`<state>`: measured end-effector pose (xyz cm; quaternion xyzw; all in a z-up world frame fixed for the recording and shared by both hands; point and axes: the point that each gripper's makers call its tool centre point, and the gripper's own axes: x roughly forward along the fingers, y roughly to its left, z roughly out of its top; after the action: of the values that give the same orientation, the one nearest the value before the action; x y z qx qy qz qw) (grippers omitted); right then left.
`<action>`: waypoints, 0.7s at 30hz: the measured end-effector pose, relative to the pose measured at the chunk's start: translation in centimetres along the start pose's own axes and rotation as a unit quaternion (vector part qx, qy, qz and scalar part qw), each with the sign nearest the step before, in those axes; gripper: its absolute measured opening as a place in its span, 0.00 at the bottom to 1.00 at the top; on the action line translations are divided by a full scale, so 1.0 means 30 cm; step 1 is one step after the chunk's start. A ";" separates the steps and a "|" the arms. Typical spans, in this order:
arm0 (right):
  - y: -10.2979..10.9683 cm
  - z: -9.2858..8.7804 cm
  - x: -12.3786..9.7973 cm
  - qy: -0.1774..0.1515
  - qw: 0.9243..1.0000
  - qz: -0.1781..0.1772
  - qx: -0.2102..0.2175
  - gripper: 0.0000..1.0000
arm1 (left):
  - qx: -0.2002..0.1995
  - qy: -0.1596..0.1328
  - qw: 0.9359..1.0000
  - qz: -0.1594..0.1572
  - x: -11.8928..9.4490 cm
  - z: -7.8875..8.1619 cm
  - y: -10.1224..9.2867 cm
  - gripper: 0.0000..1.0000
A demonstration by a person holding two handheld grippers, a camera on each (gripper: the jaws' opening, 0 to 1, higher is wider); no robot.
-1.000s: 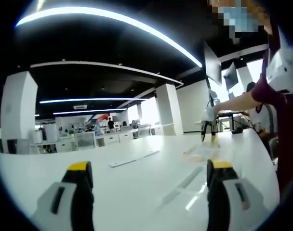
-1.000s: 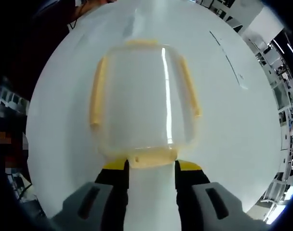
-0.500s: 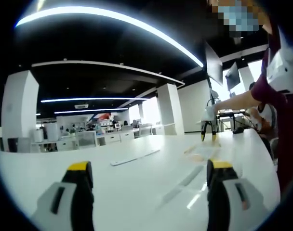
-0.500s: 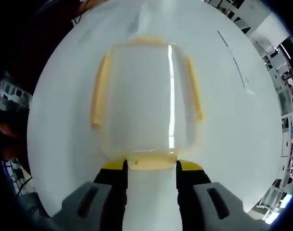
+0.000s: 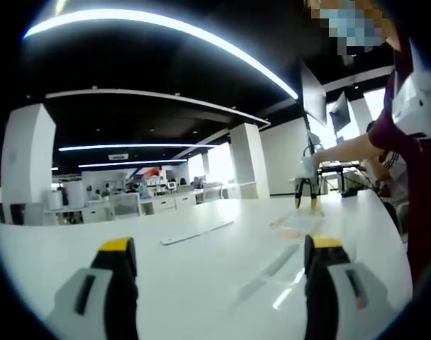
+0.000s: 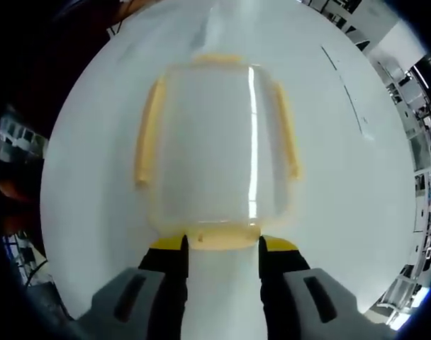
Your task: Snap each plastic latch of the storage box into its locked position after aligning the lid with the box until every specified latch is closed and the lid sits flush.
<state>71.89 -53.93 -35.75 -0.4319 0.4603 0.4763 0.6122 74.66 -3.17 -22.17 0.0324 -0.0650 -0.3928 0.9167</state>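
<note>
A clear storage box (image 6: 215, 142) with its lid on rests on the white table (image 6: 343, 212). Yellow latches run along its left side (image 6: 146, 134), right side (image 6: 286, 131), far end (image 6: 215, 60) and near end (image 6: 222, 238). My right gripper (image 6: 222, 248) hangs above the near end, partly open, its yellow tips flanking the near latch. Whether they touch it is unclear. My left gripper (image 5: 219, 248) is wide open over bare table, holding nothing. In the left gripper view the right gripper (image 5: 305, 197) shows far off, in a person's hand above the faint box (image 5: 290, 230).
A flat white strip (image 5: 196, 232) lies on the table beyond the left gripper and appears again as a strip (image 6: 346, 92) to the right of the box. The person (image 5: 417, 163) stands at the table's right side. Pillars and desks lie far behind.
The right gripper view has shifted slightly over the box, so the camera moved a little; the jaw gap is the same. The left gripper is still.
</note>
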 end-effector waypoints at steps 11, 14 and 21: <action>0.021 -0.018 -0.015 -0.005 1.000 -0.009 0.017 0.39 | 0.003 -0.004 1.000 -0.009 0.011 0.019 -0.017 1.00; 0.032 -0.020 -0.016 -0.007 1.000 -0.010 0.022 0.38 | 0.005 -0.002 1.000 -0.014 0.015 0.023 -0.025 1.00; 0.055 -0.038 -0.021 0.001 0.999 -0.011 0.030 0.38 | 0.009 -0.008 1.000 -0.018 0.013 0.044 -0.035 1.00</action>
<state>70.03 -54.86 -35.51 -0.4184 0.4702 0.4552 0.6298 73.99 -4.18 -20.92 0.0383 -0.0750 -0.4092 0.9086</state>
